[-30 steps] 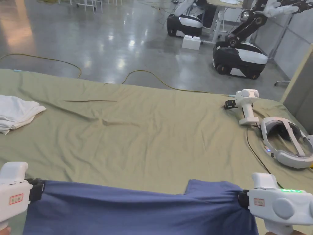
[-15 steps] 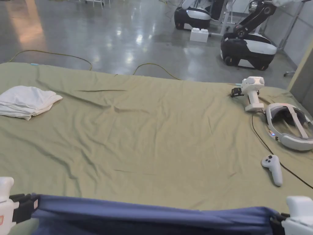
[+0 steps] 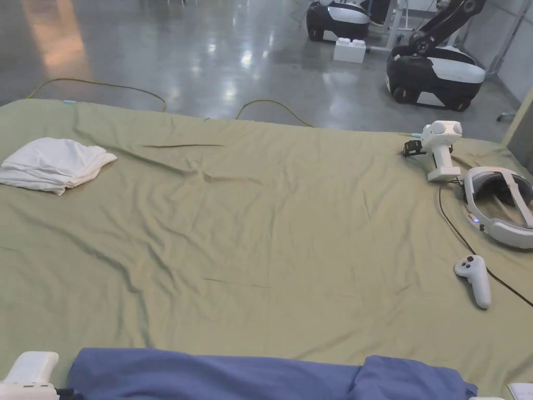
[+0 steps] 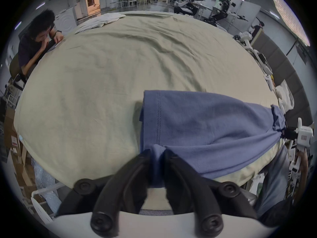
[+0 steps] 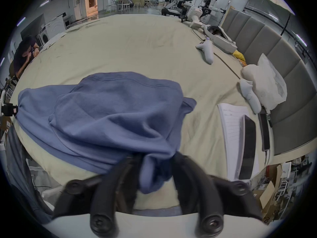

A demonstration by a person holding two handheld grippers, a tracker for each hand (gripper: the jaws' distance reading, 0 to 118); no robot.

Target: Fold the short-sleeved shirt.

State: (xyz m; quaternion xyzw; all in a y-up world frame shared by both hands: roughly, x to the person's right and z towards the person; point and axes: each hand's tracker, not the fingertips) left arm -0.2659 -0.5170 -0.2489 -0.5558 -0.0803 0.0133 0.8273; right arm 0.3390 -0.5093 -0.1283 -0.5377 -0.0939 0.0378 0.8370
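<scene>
A blue short-sleeved shirt (image 3: 234, 375) lies stretched sideways along the near edge of the olive-sheeted bed (image 3: 270, 224). In the left gripper view my left gripper (image 4: 157, 153) is shut on a pinch of the shirt (image 4: 205, 130) beside a stitched hem. The cloth runs taut from there to my right gripper (image 4: 283, 133). In the right gripper view my right gripper (image 5: 157, 157) holds a thick bunch of the shirt (image 5: 111, 113); its blurred jaws stand wider apart. The left gripper's white body (image 3: 31, 370) peeks in at the head view's bottom left.
A folded white cloth (image 3: 54, 164) rests at the far left. A spare gripper (image 3: 440, 148), a headset (image 3: 499, 205) and a controller (image 3: 476, 278) lie on the right, with a notebook (image 5: 231, 135) nearer. A person (image 4: 39, 35) leans on the left edge. Wheeled robots (image 3: 434, 73) stand beyond.
Both grippers came down and back toward me with the shirt. It hung stretched above the sheet before and now lies on the bed's near edge.
</scene>
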